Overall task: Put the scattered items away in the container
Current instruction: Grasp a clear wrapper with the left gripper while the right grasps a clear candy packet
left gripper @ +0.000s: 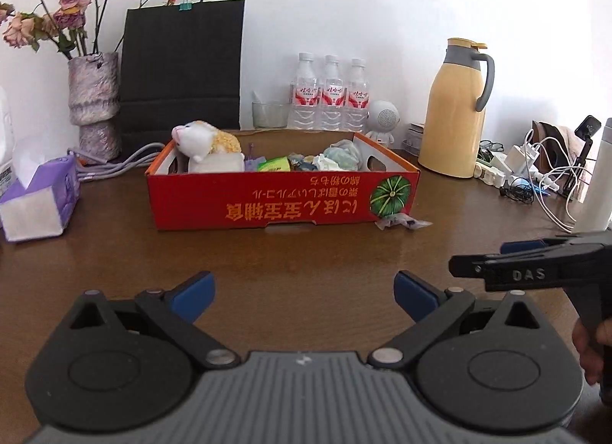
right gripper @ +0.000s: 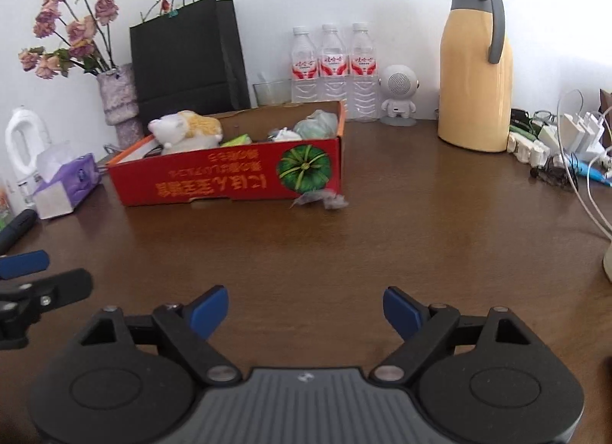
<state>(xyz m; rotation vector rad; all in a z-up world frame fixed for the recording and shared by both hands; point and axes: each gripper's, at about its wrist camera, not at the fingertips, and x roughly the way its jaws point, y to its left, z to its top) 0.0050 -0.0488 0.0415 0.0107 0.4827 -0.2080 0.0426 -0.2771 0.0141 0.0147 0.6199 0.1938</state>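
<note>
From the left wrist, the clear wrapper (left gripper: 401, 222) lies at one o'clock, touching the red cardboard box (left gripper: 267, 199); a hasty pinch may slide it away. My left gripper (left gripper: 304, 293) is spread wide, empty.

From the right wrist, the wrapper (right gripper: 319, 201) lies at twelve o'clock. My right gripper (right gripper: 306, 308) is spread, holding nothing.

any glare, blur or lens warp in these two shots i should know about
Left wrist view: sharp; fisheye bends the table edge, dark vignette in the corners, soft sheen on the wood in front of the red box. Right wrist view: slightly softer, the wrapper by the box's corner looks smeared; the same barrel warp leans the yellow jug.
</note>
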